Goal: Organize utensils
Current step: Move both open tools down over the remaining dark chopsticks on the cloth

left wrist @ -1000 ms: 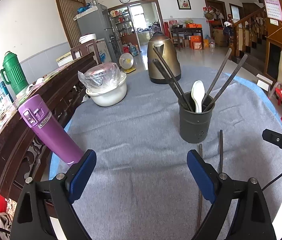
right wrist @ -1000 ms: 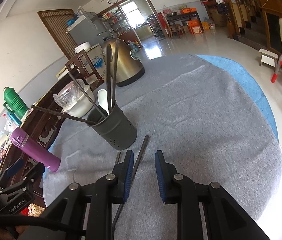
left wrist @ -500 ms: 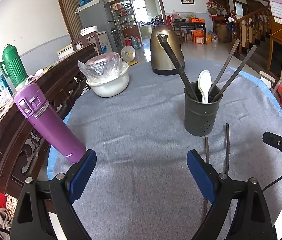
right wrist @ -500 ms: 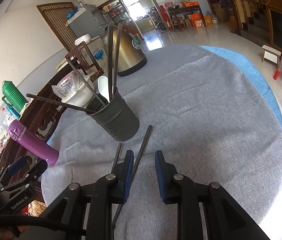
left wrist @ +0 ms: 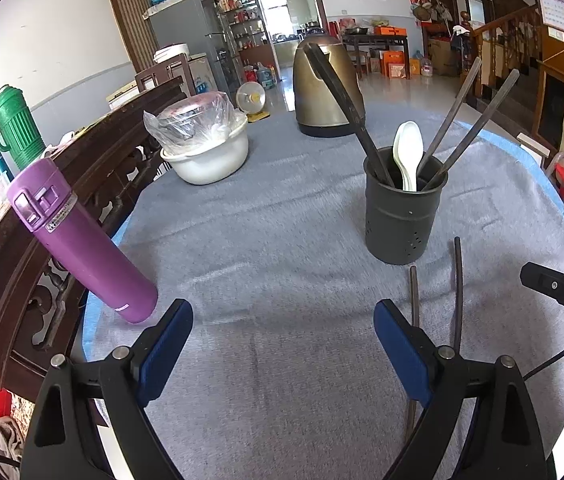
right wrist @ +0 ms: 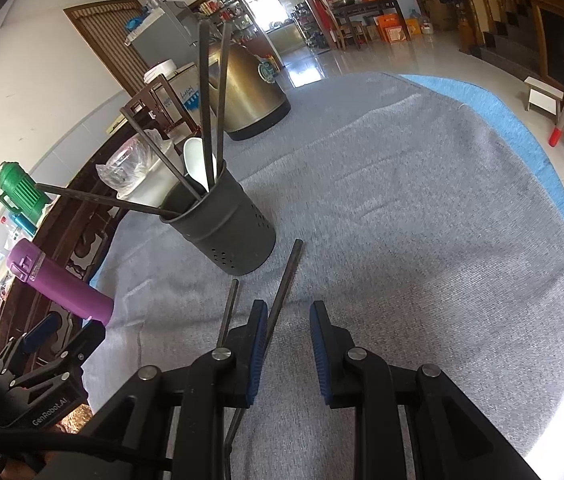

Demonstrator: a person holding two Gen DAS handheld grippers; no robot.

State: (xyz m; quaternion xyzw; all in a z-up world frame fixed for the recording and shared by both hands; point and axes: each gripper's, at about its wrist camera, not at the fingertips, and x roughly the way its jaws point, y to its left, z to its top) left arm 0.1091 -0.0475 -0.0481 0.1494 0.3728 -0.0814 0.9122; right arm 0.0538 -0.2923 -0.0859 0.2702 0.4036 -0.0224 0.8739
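A dark grey utensil holder [left wrist: 401, 216] [right wrist: 226, 232] stands on the grey tablecloth [left wrist: 262, 240]. It holds a white spoon [left wrist: 407, 152] and several dark chopsticks. Two more dark chopsticks [left wrist: 457, 280] [right wrist: 285, 280] lie on the cloth just in front of the holder. My left gripper [left wrist: 283, 344] hovers over bare cloth, open wide and empty. My right gripper [right wrist: 287, 336] stands open by a narrow gap with nothing between its pads. Its left finger [right wrist: 256, 344] is over the longer chopstick. The shorter chopstick [right wrist: 229, 308] lies just left of it.
A purple flask [left wrist: 78, 248] stands at the table's left edge beside a dark wooden bench back [left wrist: 94, 168]. A white bowl with a plastic-wrapped dish [left wrist: 206, 152] and a brass kettle [left wrist: 325, 92] sit further back. The cloth's blue rim [right wrist: 521, 120] marks the right edge.
Both grippers have sunk a little and tipped further toward the table, so the holder and the loose chopsticks sit higher in both views. Neither opening has changed.
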